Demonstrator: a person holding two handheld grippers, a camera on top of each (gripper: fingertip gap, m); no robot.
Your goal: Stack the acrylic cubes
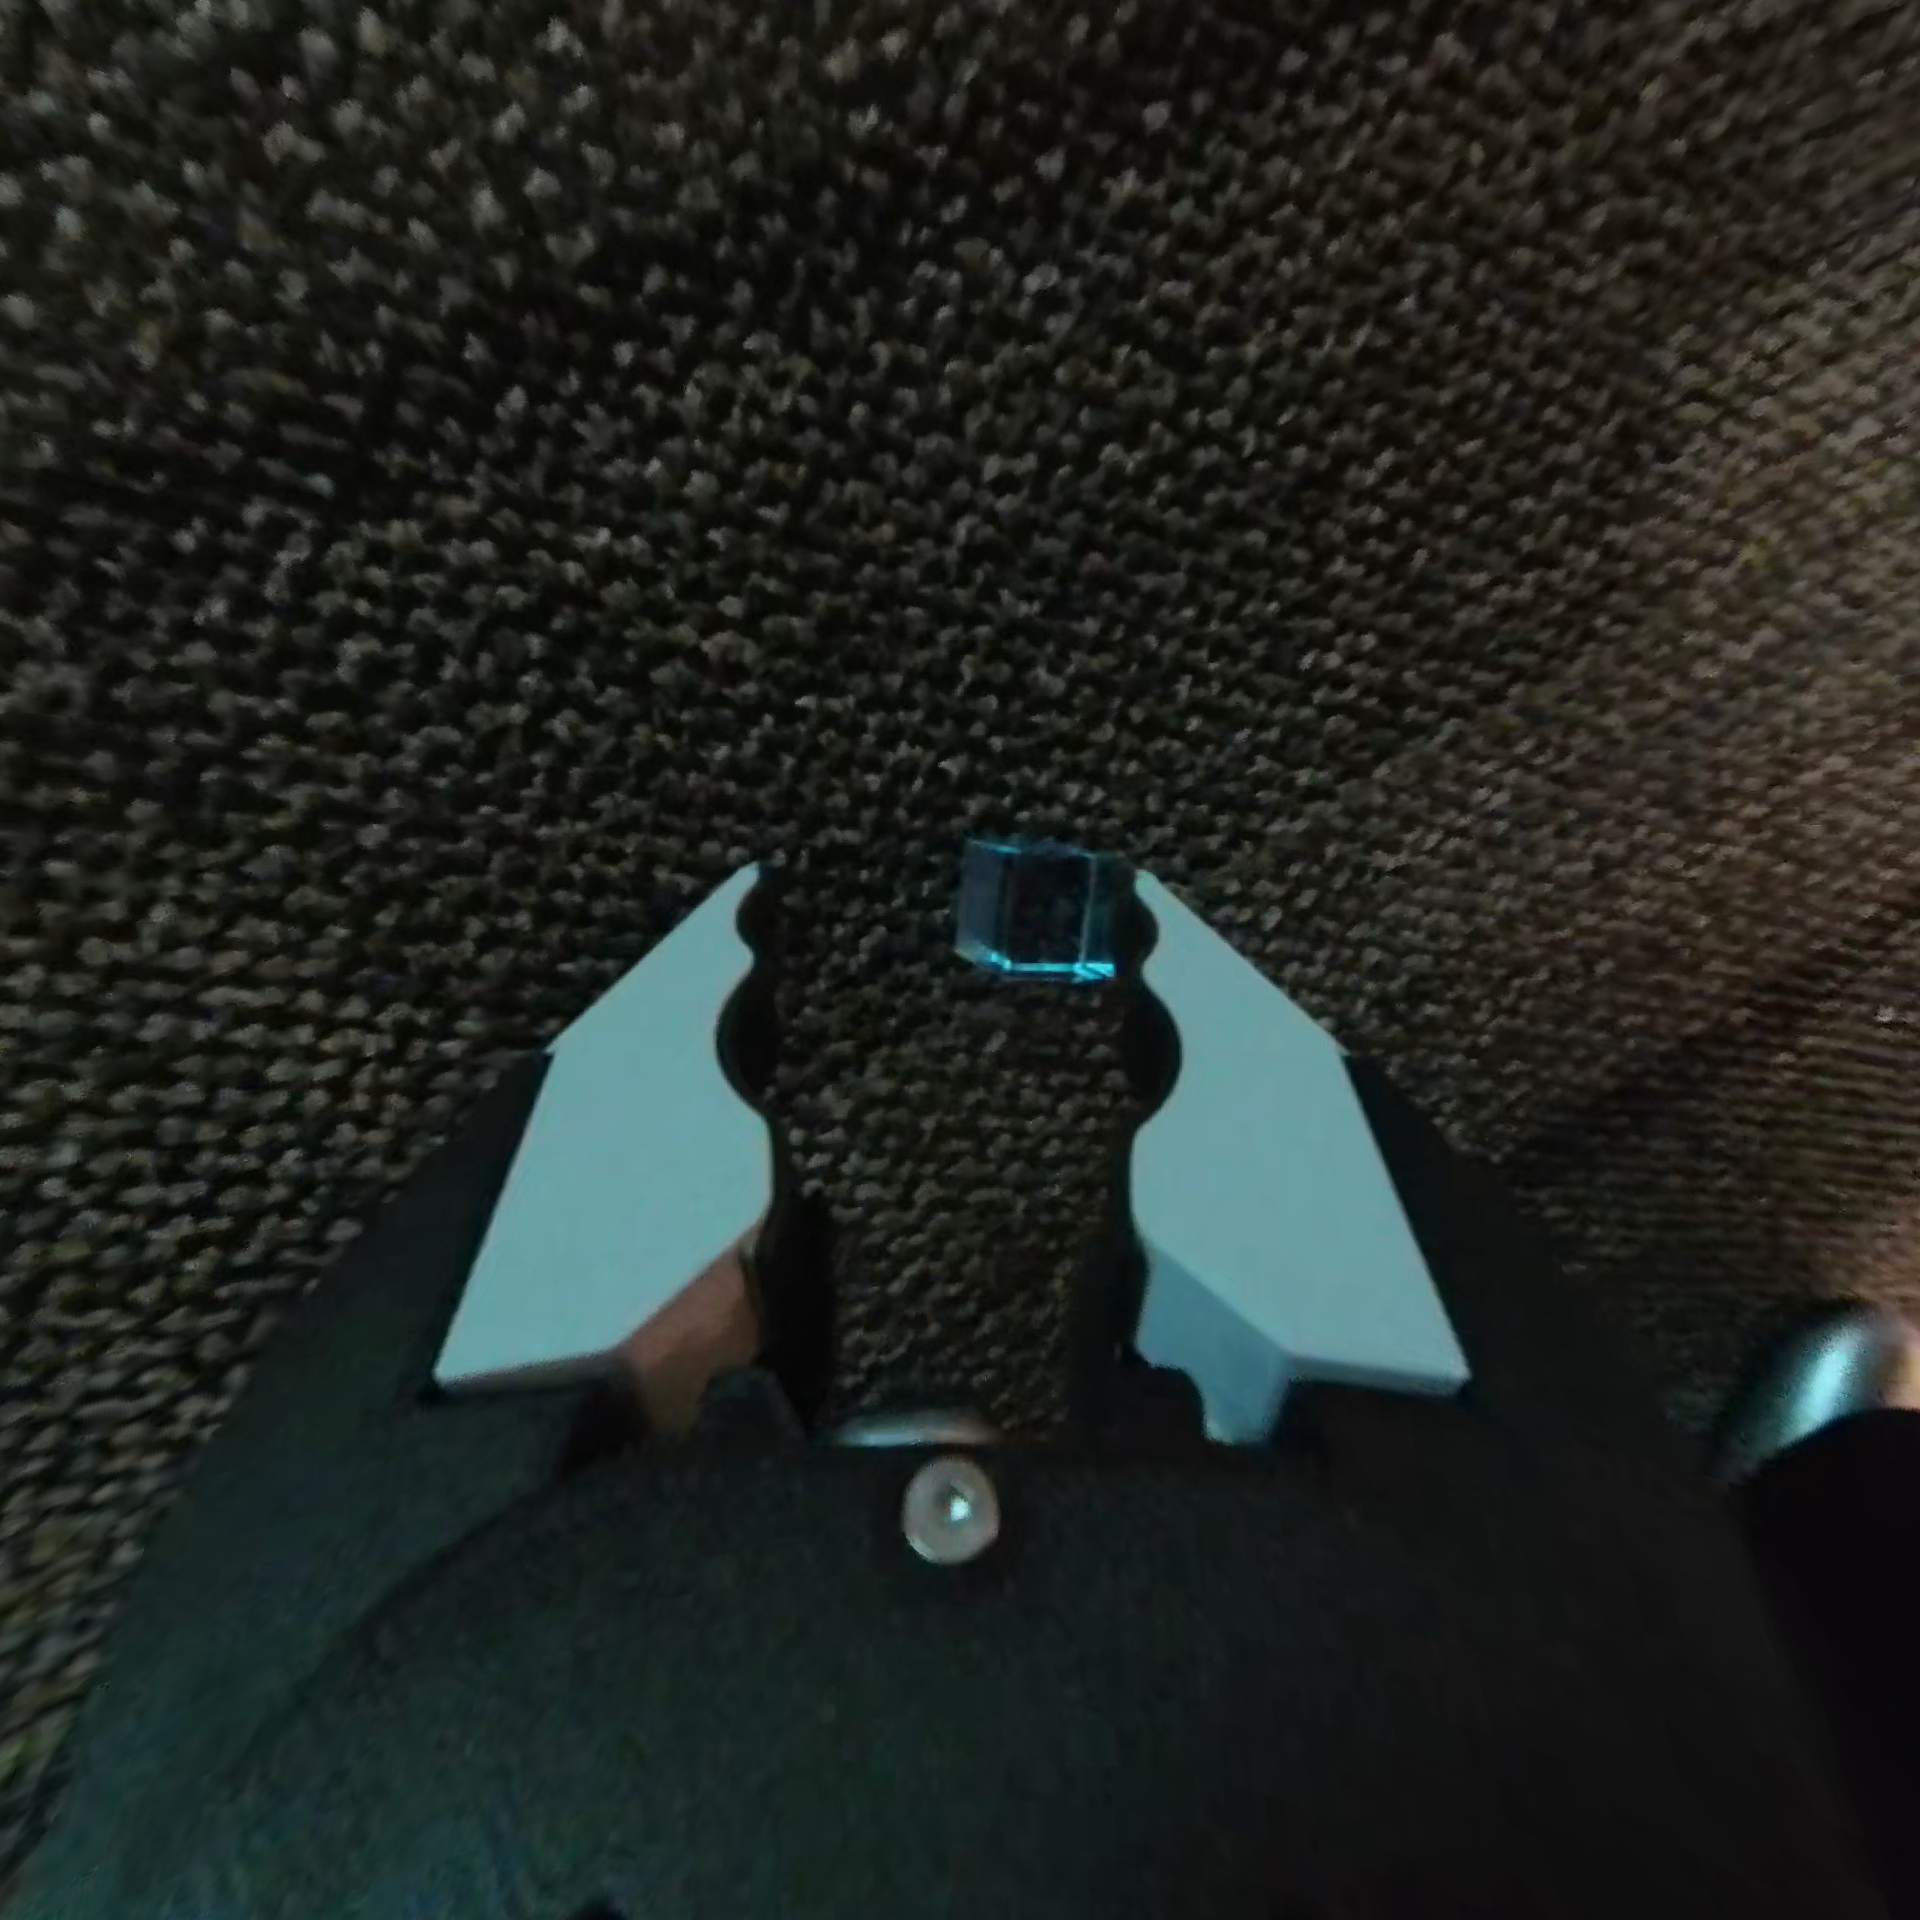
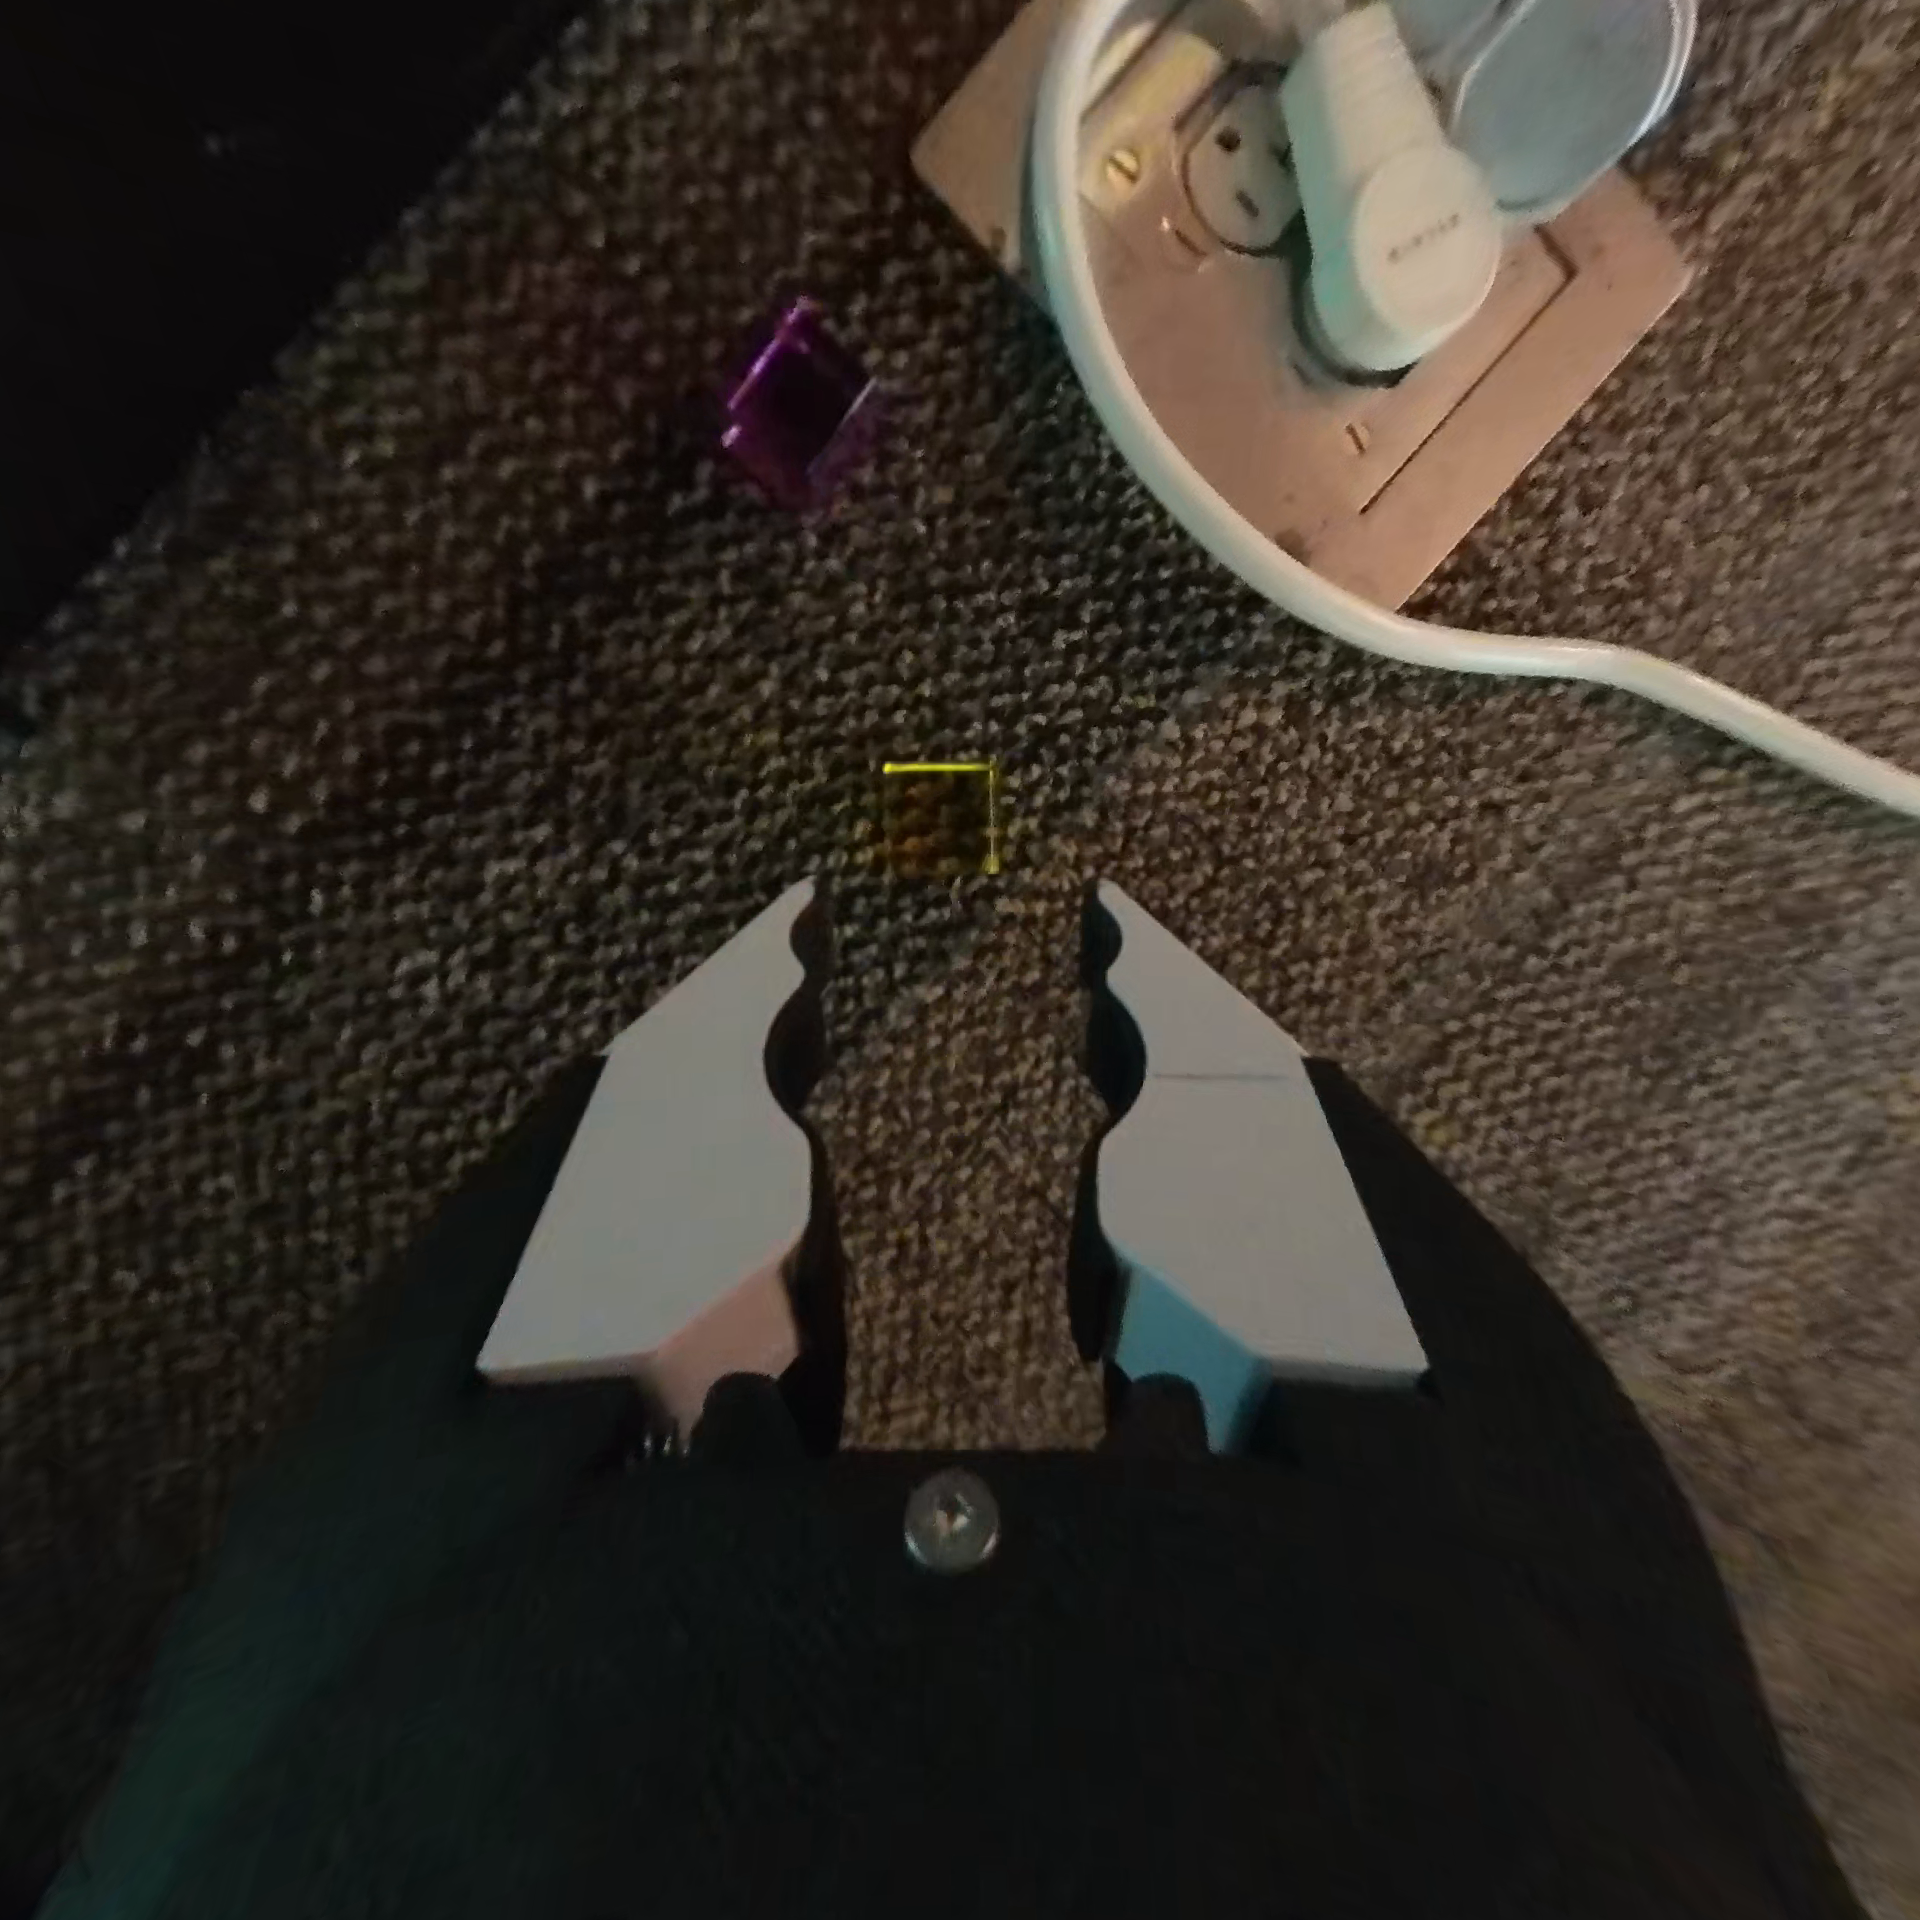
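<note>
Here, left gripper (image 1: pixel 945 883) fingers apart on carpet (image 1: pixel 935 416); blue cube (image 1: pixel 1037 914) between them, near the right fingertip. Right gripper (image 2: pixel 954 894) fingers apart, yellow cube (image 2: pixel 940 821) just ahead; purple cube (image 2: pixel 795 405), plug (image 2: pixel 1382 239) lettering unreadable.

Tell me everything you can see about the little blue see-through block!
The blue block is a small cube that looks like clear, tinted plastic: the carpet shows through it, and its edges glow bright blue. It sits on the dark, nubbly carpet, turned a little askew. It lies between the tips of the left gripper, far over toward one pale fingertip, maybe just touching it. A wide gap separates it from the other fingertip, so nothing is squeezing it.
</note>
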